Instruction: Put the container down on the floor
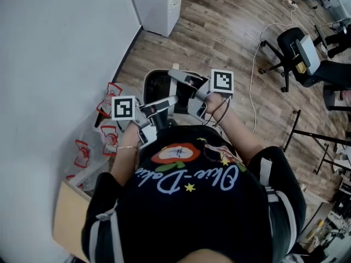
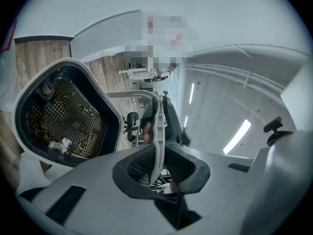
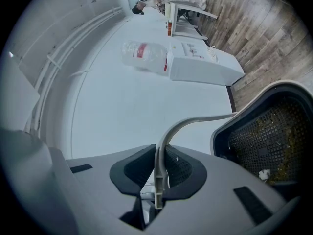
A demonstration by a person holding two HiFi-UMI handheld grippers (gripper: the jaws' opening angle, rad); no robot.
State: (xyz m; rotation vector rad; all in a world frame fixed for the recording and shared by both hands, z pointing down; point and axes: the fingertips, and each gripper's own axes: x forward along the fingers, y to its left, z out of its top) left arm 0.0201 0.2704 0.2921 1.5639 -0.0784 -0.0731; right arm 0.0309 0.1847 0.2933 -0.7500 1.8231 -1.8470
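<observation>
Left gripper (image 2: 157, 165) and right gripper (image 3: 159, 170) fingers (image 3: 134, 168) clamp the container's (image 1: 148, 82) handle (image 2: 157, 124) — over wood floor (image 1: 219, 32), beside white wall (image 1: 55, 48).

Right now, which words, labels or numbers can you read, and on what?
Nothing reads clearly.
Shirt: looping script, not legible for certain.
Plastic bags: red print, too small.
Bottle: red label, blurred.
Marker cubes: black-and-white squares, no words.
Container: no print visible.
</observation>
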